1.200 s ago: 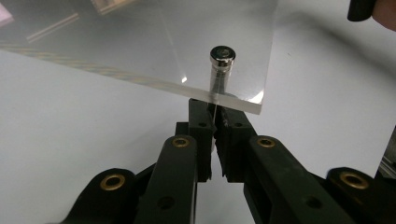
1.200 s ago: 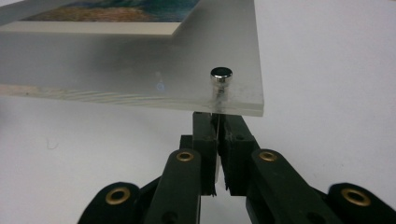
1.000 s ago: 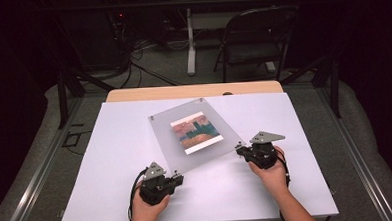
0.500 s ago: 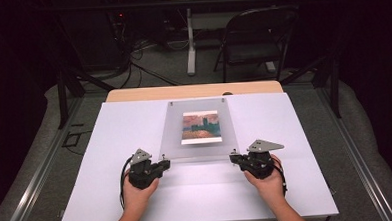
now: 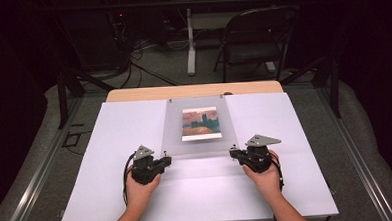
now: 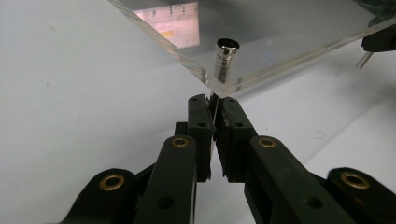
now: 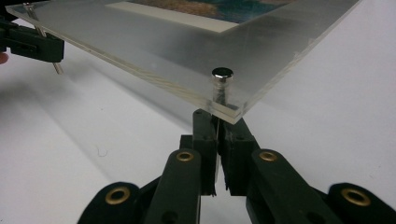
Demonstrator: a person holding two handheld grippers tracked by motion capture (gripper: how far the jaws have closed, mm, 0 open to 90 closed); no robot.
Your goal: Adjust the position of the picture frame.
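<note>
Hands at the near edge of the white table (image 5: pixel 112 194) hold both grippers. The left gripper (image 5: pixel 165 161) is clamped on the metal pin (image 6: pixel 214 105) under the near-left corner of the acrylic frame (image 5: pixel 200 143); the right gripper (image 5: pixel 233 154) pinches the near-right pin (image 7: pixel 215 122) likewise. The frame encloses a small landscape print (image 5: pixel 200 123), its colours blurred. Its far edge reaches the table's wooden strip (image 5: pixel 133 94); whether it rests there is unclear. Beyond stands a folding chair (image 5: pixel 251 43), dim.
</note>
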